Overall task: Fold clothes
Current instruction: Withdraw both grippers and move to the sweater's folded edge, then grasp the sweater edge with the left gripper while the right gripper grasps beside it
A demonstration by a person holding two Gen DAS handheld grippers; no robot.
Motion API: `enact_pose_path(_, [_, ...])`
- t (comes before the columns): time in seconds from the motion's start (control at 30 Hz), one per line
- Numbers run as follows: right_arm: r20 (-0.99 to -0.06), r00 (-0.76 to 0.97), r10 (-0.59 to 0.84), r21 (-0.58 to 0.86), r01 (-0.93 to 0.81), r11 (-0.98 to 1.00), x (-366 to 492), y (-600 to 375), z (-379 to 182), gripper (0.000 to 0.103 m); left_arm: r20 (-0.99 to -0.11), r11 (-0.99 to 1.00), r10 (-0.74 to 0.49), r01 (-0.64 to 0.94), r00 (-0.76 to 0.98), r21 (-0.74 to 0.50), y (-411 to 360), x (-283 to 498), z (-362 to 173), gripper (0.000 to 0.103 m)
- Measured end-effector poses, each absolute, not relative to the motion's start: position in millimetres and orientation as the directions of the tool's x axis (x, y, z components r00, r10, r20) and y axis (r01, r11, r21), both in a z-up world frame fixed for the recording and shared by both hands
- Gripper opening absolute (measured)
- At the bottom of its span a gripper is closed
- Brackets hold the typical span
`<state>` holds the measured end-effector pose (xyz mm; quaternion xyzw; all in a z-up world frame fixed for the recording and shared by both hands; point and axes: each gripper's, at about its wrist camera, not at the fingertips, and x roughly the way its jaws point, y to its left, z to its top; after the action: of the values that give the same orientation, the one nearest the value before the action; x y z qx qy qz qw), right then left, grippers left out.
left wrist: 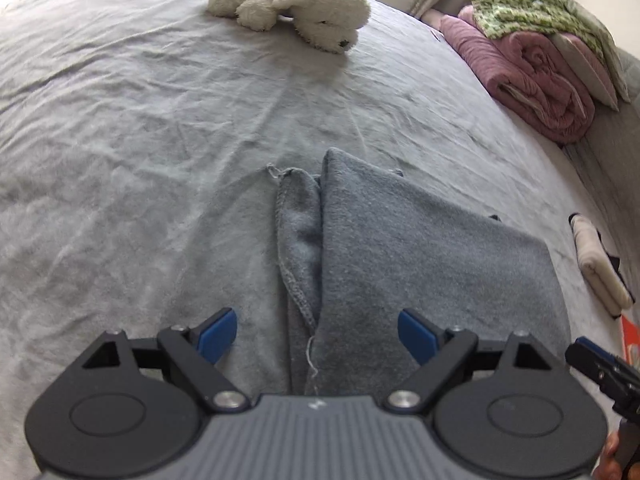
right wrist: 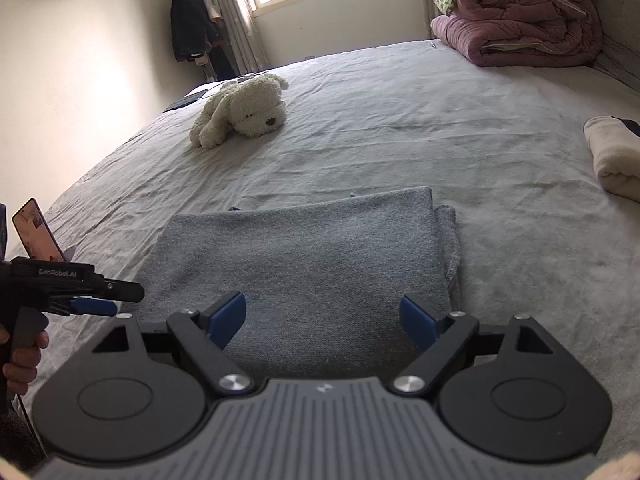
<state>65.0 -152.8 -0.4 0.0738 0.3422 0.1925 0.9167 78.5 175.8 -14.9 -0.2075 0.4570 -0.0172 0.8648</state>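
So the grey cloth (right wrist: pixel 304 256) is lying on the bed (right wrist: pixel 400 128) already doubled over into a flat rectangle. From the right view the folded top layer has a clean far edge at 12 o'clock, and more layers peek out along its 3 o'clock side. From the left view you can see the stitched hem of an under layer sticking out along the 9 o'clock side of the top panel, so the stack isn't perfectly squared.

Right gripper (right wrist: pixel 324 320): jaws spread wide, nothing between them, hovering over the near edge of the cloth. Left gripper (left wrist: pixel 316 332): same deal, wide apart and empty, with the loose hem running straight out from between its jaws toward 12.

The relation that matters: from the left gripper the cloth runs away from it toward 12 to 1 o'clock, and that exposed hem is right in front of it, so the left is clearly nearer to the messy edge. The right one sits over the broad flat panel, with the stacked edges off at its 2 o'clock.

Honestly this could be mid-fold with another pass coming, or a finished fold just let go. Can't tell from this.

Other stuff: a plush dog (right wrist: pixel 244 110) well beyond the cloth at 11, a pink quilt (right wrist: pixel 528 20) at 1, a rolled cream cloth (right wrist: pixel 616 156) at 3.
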Motion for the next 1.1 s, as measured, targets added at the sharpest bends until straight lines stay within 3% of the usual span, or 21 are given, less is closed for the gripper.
enact_pose_path(0.13, [-0.575,0.691,0.438,0.274,-0.341,0.899,62,-147,1,0.087,-0.740,0.870,-0.282,-0.161,0.610,-0.465,184,80,-25,0.085])
enact_pose_path(0.27, [-0.512,0.708,0.487,0.266,-0.409,0.873,55,-139,2,0.084,-0.724,0.856,-0.327,-0.134,0.608,-0.500,183,81,-27,0.068])
enact_pose_path(0.33, [-0.476,0.714,0.513,0.254,-0.447,0.858,53,-135,1,0.073,-0.705,0.828,-0.364,-0.136,0.608,-0.544,184,81,-31,0.056])
enact_pose_path(0.4, [-0.450,0.718,0.531,0.245,-0.472,0.847,52,-131,-1,0.061,-0.684,0.799,-0.387,-0.145,0.619,-0.583,186,80,-37,0.052])
enact_pose_path(0.47, [-0.447,0.700,0.558,0.282,-0.482,0.830,54,-131,-7,0.035,-0.662,0.775,-0.404,-0.148,0.631,-0.614,188,79,-42,0.036])
enact_pose_path(0.57, [-0.479,0.670,0.567,0.295,-0.485,0.823,58,-125,-17,0.024,-0.640,0.737,-0.424,-0.167,0.641,-0.655,190,77,-45,0.022])
enact_pose_path(0.67, [-0.530,0.638,0.559,0.287,-0.485,0.826,62,-118,-28,0.019,-0.629,0.734,-0.415,-0.167,0.657,-0.659,188,74,-33,0.020])
enact_pose_path(0.83, [-0.597,0.586,0.548,0.288,-0.481,0.828,68,-109,-40,0.017,-0.603,0.767,-0.402,-0.107,0.689,-0.633,171,68,2,0.019])
enact_pose_path(0.93, [-0.585,0.581,0.565,0.382,-0.418,0.825,73,-126,-35,0.019,-0.593,0.795,-0.399,-0.059,0.700,-0.604,153,70,24,0.019])
enact_pose_path(1.1, [-0.562,0.577,0.593,0.527,-0.302,0.794,82,-154,-28,0.033,-0.602,0.845,-0.396,0.019,0.694,-0.534,115,82,54,0.019])
